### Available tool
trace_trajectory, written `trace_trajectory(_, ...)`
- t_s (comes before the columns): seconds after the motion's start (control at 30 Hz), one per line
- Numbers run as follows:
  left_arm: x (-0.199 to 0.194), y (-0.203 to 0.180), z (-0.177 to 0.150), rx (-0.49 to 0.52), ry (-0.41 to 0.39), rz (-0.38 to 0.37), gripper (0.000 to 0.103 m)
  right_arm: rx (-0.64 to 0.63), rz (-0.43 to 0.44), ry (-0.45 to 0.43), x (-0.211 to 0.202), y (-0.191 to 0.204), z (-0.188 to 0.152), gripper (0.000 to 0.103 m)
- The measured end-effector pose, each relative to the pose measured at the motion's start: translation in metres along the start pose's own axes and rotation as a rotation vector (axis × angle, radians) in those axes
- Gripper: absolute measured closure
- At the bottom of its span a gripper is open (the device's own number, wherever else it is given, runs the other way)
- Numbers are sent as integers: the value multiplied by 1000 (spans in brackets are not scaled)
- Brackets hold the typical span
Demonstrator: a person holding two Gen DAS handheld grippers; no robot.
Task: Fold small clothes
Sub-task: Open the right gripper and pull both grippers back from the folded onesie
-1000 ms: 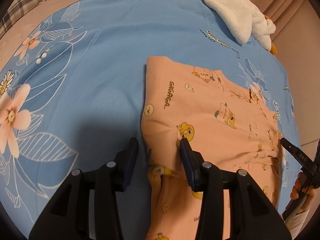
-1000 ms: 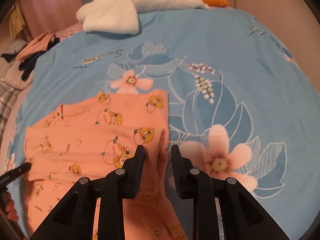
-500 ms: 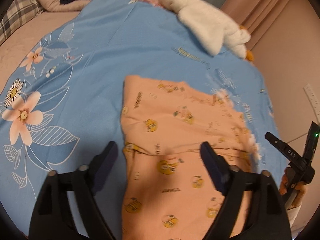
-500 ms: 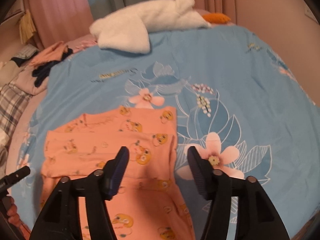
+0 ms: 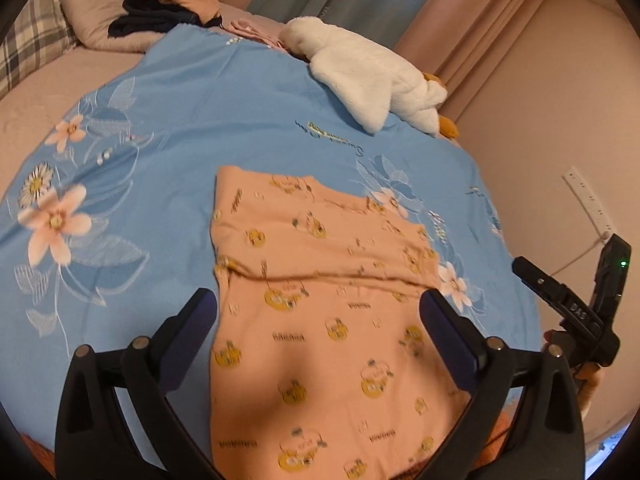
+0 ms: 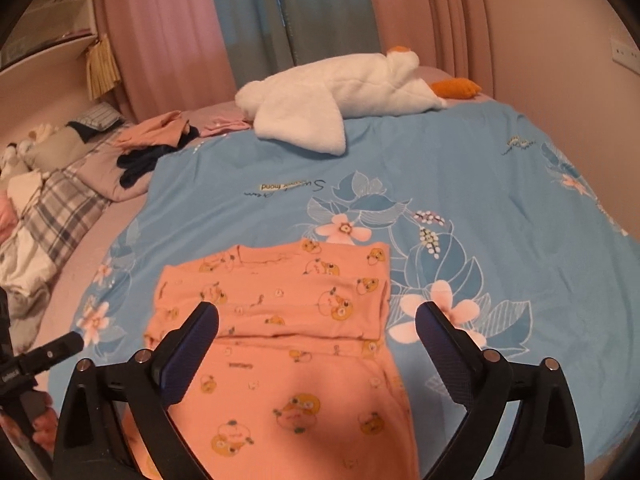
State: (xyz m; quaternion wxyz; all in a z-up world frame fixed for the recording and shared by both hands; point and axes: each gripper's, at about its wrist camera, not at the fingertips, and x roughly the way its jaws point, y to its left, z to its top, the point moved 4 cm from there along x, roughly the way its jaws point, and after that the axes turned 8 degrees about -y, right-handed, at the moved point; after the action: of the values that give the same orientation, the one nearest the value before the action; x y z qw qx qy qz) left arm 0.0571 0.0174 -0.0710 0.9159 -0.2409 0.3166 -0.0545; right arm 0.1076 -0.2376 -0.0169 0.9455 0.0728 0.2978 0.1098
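The folded peach duck-print garment is laid flat on the blue floral bedsheet. The left gripper and right gripper are held above it, jaws opening, nothing clamped. "Summer fond" on the sheet is legible only in the right view; "GAGAGA" on the garment only in the left.

Each black tool carries dark blue ribbed pads and silver screws.

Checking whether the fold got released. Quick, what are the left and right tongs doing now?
Left tongs: opening wide, holding nothing, above the orange garment.
Right tongs: opening wide, holding nothing.
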Motion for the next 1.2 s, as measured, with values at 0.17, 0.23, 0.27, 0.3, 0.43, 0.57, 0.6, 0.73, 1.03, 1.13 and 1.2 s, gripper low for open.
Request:
trace_trajectory(0.17, -11, 5, -24, -11, 13, 11, 1, -14, 7, 2, -11, 4, -18, 5)
trace_trajectory(0.23, -13, 7, -35, -16, 33, 17, 1, -13, 13, 10, -14, 5, -24, 5)
trace_trajectory(0.27, -14, 8, -41, -17, 42, 15, 1, -9, 17, 14, -16, 5, -29, 5)
trace_trajectory(0.3, -15, 9, -46, -16, 49, 13, 1, -4, 21, 14, -18, 5, -32, 5)
trace_trajectory(0.43, -22, 13, -67, -1, 59, 27, 2, 21, 30, 26, -25, 2, -47, 5)
trace_trajectory(0.57, -30, 13, -86, 13, 67, 33, 2, 40, 40, 35, -35, -1, -62, 5)
trace_trajectory(0.6, -32, 12, -91, 16, 69, 26, 2, 47, 44, 32, -40, -3, -66, 5)
trace_trajectory(0.73, -39, 12, -111, 15, 83, 21, 3, 69, 49, 46, -52, -11, -84, 5)
trace_trajectory(1.03, -42, 29, -151, -30, 141, 27, 14, 120, -16, 163, -60, -45, -140, 5)
trace_trajectory(1.13, -41, 31, -163, -39, 164, 32, 18, 146, -19, 200, -62, -53, -157, 5)
trace_trajectory(1.2, -41, 31, -168, -31, 173, 40, 19, 156, -10, 217, -65, -54, -166, 5)
